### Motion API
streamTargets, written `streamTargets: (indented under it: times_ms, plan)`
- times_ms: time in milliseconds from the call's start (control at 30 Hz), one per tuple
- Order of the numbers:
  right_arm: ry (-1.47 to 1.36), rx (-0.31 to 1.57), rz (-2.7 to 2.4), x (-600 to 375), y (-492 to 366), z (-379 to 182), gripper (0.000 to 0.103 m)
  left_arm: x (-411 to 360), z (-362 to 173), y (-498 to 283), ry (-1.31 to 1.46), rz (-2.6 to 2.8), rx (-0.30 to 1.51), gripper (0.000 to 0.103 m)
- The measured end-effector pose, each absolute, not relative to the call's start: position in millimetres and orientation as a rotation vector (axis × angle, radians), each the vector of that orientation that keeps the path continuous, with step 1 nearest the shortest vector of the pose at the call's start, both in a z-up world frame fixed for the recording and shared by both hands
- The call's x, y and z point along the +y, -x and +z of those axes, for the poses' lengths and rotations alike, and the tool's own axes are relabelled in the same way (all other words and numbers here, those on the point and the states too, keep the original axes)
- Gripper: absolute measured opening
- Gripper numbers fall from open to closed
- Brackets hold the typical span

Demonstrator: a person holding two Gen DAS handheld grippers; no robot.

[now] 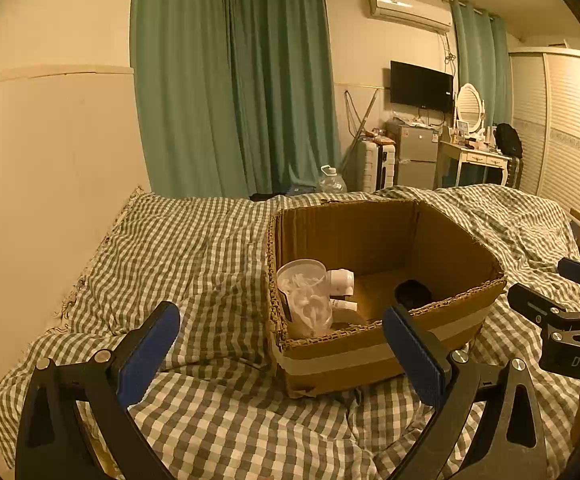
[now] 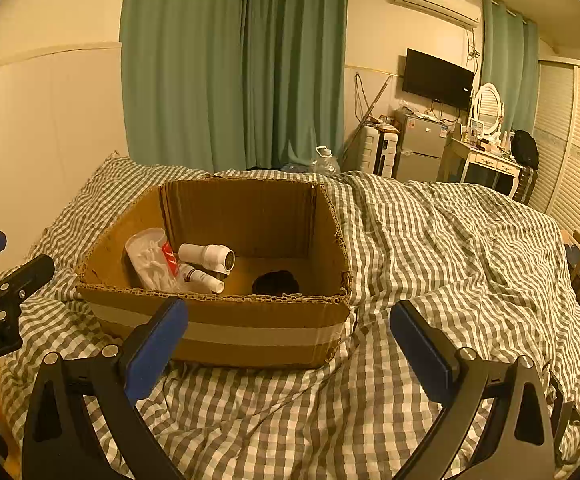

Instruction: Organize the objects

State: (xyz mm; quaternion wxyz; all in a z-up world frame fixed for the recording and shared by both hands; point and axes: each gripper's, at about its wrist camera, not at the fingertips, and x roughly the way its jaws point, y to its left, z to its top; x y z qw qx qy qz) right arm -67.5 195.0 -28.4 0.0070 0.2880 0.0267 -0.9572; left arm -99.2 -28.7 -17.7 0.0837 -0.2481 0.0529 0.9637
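Note:
An open cardboard box (image 1: 446, 240) (image 2: 246, 216) stands on the checked bedcover. Inside lie a clear plastic cup of white stuff (image 1: 306, 300) (image 2: 150, 260), a white bottle (image 1: 340, 280) (image 2: 208, 257), a smaller white tube (image 1: 344, 305) (image 2: 204, 278) and a dark round object (image 1: 412, 294) (image 2: 276, 283). My left gripper (image 1: 280, 354) is open and empty, just in front of the box's near left corner. My right gripper (image 2: 288, 350) is open and empty in front of the box's near wall; it also shows at the right edge of the left wrist view (image 1: 562, 320).
The green-and-white checked bedcover (image 2: 430, 240) spreads around the box, rumpled to the right. A cream wall (image 1: 50, 160) runs along the bed's left. Green curtains, a water jug (image 2: 324, 162), a fridge, dressing table and wardrobe stand beyond the bed.

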Motion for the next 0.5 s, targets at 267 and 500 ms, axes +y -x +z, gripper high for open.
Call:
streamTargets:
  times_ms: [267, 500]
  plan:
    - [-0.907, 0.089, -2.99, 194.1, 67.8, -29.8, 0.101, -27.9, -17.7, 99.5, 0.741, 2.876, 0.166, 0.103]
    - [-0.912, 0.094, -2.989, 192.6, 68.0, -31.9, 0.101, -27.1, -17.3, 98.5, 0.734, 2.879, 0.174, 0.103]
